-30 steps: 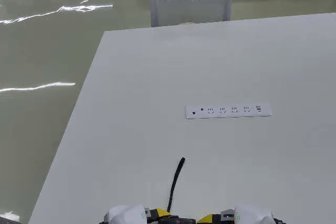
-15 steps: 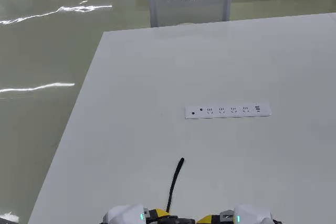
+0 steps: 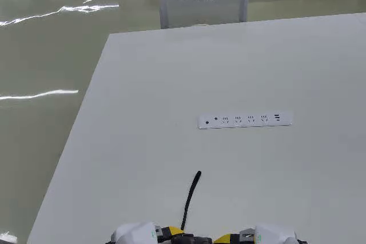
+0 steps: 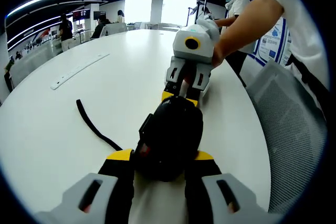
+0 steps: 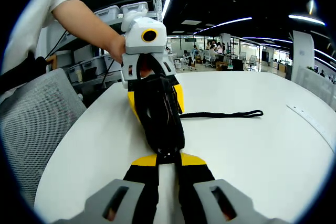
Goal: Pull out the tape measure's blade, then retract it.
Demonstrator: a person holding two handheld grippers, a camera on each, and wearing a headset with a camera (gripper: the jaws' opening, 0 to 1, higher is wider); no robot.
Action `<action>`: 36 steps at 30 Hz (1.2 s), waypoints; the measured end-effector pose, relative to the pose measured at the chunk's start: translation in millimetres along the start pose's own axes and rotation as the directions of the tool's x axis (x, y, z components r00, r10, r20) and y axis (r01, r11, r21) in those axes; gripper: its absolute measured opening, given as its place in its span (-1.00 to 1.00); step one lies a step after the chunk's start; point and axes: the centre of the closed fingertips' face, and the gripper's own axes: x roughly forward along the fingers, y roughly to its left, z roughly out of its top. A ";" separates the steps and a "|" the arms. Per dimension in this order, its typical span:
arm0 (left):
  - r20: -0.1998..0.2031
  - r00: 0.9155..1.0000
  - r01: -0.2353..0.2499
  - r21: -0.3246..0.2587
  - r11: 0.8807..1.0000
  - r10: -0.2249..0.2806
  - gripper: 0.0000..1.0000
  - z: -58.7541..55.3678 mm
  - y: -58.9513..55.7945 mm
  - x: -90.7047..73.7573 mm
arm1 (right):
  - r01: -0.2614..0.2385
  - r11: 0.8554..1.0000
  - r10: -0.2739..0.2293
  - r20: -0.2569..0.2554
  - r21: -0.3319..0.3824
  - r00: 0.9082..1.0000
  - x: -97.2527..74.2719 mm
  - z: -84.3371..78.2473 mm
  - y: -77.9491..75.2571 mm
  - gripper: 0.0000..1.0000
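Clamping tape measure [image 4: 170,129] — left claw [image 4: 163,157], right claw [image 5: 167,159], at near edge of table [image 3: 171,72], open surface beyond.

No text we can read anywhere.

- Power strip [image 3: 245,120] on the desk [image 3: 143,84]: small dark marks by the sockets, too small to make out as lettering.
- Blue-and-white poster [image 4: 271,39] behind the person, left gripper view: printed lines, blurred and too small.
- Tape measure [image 4: 170,135]: black case, and we can make out no brand, number or scale on it.
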 end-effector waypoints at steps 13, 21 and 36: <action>-0.008 1.000 0.000 0.001 1.000 0.000 -0.35 -1.0 1.0 -1.0 | 0.005 1.000 -0.005 -0.006 -0.001 1.000 -0.8 -0.6 0.8 -0.78; -0.012 1.000 -0.002 0.001 1.000 0.002 -0.37 -1.8 1.5 -0.4 | 0.012 1.000 -0.012 -0.006 0.002 1.000 -4.2 -0.6 1.5 -0.79; -0.014 1.000 0.003 -0.001 1.000 -0.003 -0.39 -2.0 1.2 0.7 | 0.016 0.999 -0.016 0.000 0.031 1.000 -20.2 -8.8 1.2 -0.79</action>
